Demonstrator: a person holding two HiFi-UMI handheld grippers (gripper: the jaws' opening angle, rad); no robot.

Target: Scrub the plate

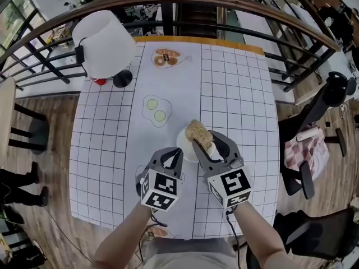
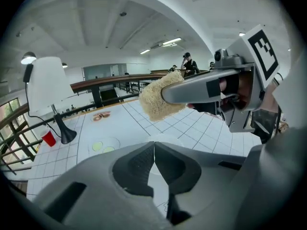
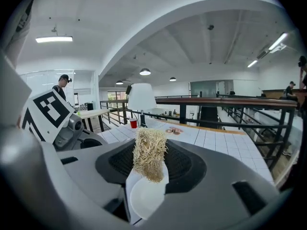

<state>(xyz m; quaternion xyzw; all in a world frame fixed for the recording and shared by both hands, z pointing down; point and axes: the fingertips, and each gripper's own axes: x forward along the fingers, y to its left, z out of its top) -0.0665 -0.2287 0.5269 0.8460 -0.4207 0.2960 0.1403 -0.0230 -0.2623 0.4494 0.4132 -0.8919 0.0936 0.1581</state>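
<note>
A small white plate lies on the gridded tablecloth near the table's front. My left gripper reaches it from the lower left and its jaws are shut on the plate's near rim. In the left gripper view the plate lies just past the closed tips of the left gripper. My right gripper is shut on a straw-coloured scrub sponge and holds it just over the plate. In the right gripper view the sponge stands between the jaws of the right gripper, with the plate below it.
A white table lamp and a red cup stand at the far left. Printed egg and pretzel pictures mark the cloth beyond the plate. A railing runs behind the table. An office chair stands to the right.
</note>
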